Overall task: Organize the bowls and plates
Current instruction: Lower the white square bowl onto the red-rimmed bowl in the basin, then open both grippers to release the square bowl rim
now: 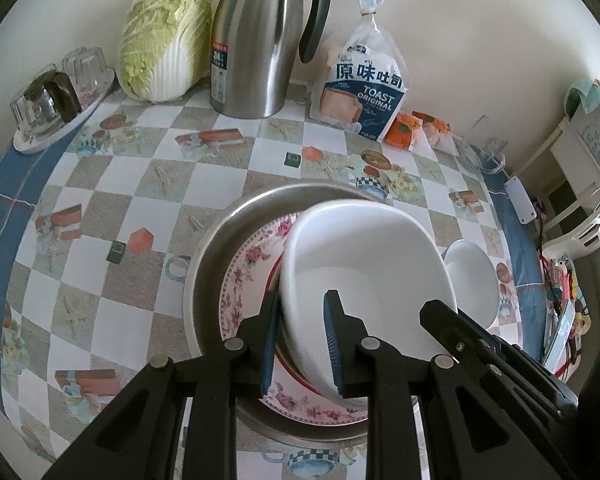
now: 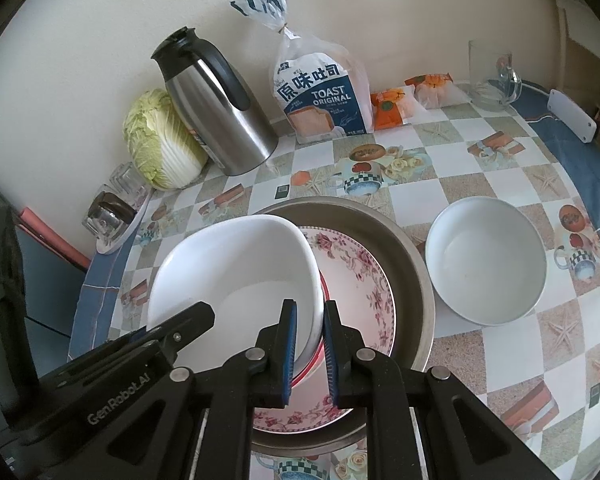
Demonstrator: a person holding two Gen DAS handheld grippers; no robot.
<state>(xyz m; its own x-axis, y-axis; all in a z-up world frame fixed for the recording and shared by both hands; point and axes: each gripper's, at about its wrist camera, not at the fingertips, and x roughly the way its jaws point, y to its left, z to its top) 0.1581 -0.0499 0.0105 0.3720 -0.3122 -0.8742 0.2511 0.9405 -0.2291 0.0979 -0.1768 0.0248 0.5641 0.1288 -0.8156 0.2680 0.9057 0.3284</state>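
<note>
A large white bowl [image 1: 364, 264] [image 2: 236, 276] is held tilted over a floral plate [image 1: 244, 276] [image 2: 360, 280] that lies in a steel basin [image 1: 208, 264] [image 2: 412, 264]. My left gripper [image 1: 300, 340] is shut on the bowl's left rim. My right gripper [image 2: 310, 344] is shut on its right rim; its fingers [image 1: 444, 320] show in the left wrist view. A red-rimmed dish edge shows under the bowl. A smaller white bowl [image 1: 472, 276] [image 2: 486, 264] stands on the table to the right of the basin.
At the back by the wall stand a cabbage [image 1: 164, 40], a steel thermos jug [image 1: 260, 40], a toast bag [image 1: 364, 88], orange snack packets [image 1: 406, 128] and a glass mug [image 2: 492, 76]. A tray of upturned glasses [image 1: 52, 100] stands at the far left.
</note>
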